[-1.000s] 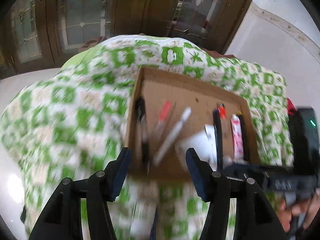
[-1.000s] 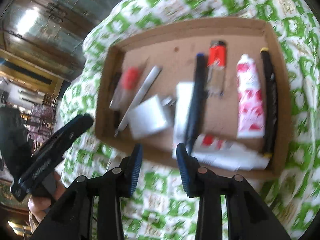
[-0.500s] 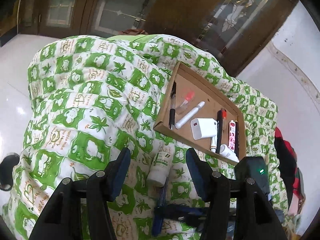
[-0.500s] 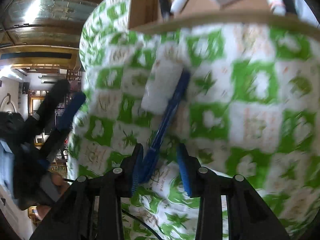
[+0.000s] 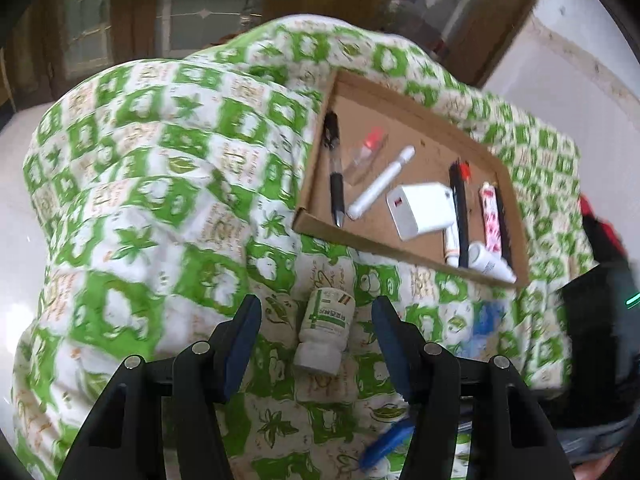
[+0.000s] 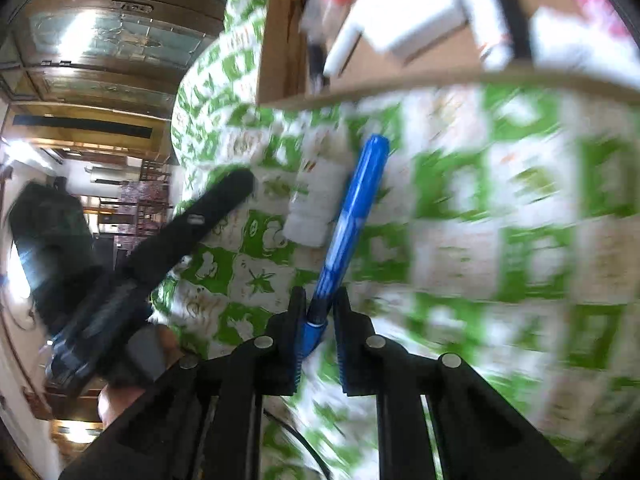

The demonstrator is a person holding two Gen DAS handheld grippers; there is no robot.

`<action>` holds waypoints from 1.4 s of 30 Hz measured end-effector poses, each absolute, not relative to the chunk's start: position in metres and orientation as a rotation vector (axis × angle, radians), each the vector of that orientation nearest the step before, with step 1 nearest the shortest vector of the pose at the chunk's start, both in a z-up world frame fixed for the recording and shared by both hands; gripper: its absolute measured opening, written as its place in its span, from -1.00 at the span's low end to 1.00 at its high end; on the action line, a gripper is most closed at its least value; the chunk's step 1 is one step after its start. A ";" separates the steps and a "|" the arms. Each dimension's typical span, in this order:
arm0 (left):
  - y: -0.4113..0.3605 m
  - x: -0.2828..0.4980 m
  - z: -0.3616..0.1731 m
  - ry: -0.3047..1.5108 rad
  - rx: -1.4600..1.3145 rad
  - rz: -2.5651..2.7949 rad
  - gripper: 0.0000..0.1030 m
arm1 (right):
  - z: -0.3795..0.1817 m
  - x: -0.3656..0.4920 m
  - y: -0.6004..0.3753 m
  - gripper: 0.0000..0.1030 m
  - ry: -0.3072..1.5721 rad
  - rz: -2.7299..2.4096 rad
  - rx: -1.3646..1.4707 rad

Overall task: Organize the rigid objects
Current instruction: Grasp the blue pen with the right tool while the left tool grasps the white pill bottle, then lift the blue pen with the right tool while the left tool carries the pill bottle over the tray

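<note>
Since a moment ago the right tool [image 6: 319, 314] has closed on the blue pen [image 6: 352, 208]; the left tool [image 5: 316, 320], wide open and empty, straddles the white bottle [image 5: 327, 330] on the table [image 5: 160, 200], both still outside the well-filled cardboard tray [image 5: 408, 100].

Cardboard tray [image 5: 362, 240]: on the tablecloth [image 5: 160, 200], ahead and right of the left gripper [image 5: 316, 338].
In the tray, left to right: pen [image 5: 335, 172], marker [image 5: 380, 188], charger block [image 5: 422, 210], tube [image 5: 491, 220].
Pill bottle [image 5: 326, 330]: on the cloth before the tray, between the left gripper's fingers.
Blue pen [image 6: 352, 216]: just right of the bottle, near end between the right gripper [image 6: 320, 316] fingers.
</note>
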State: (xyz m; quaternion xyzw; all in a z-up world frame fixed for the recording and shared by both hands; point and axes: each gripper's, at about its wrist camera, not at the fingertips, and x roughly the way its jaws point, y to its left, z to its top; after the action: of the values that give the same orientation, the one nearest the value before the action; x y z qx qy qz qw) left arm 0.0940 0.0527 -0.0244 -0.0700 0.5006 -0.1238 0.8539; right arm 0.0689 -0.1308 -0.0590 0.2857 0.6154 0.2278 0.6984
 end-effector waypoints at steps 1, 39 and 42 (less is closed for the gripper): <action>0.046 0.094 -0.027 1.058 -0.116 -0.267 0.18 | -0.052 0.067 -0.138 -0.80 1.356 0.495 0.618; -0.013 0.075 -0.070 1.111 -0.009 -0.318 -0.31 | -0.066 0.077 -0.166 -0.81 1.301 0.325 0.490; -0.013 0.075 -0.070 1.110 -0.011 -0.317 -0.31 | -0.068 0.077 -0.167 -0.81 1.310 0.326 0.496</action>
State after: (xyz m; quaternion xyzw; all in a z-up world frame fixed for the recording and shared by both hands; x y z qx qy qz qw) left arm 0.0746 -0.0130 -0.0696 -0.0050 0.5247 -0.1499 0.8380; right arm 0.0771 -0.1672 -0.0681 0.2271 0.5999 0.1491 0.7525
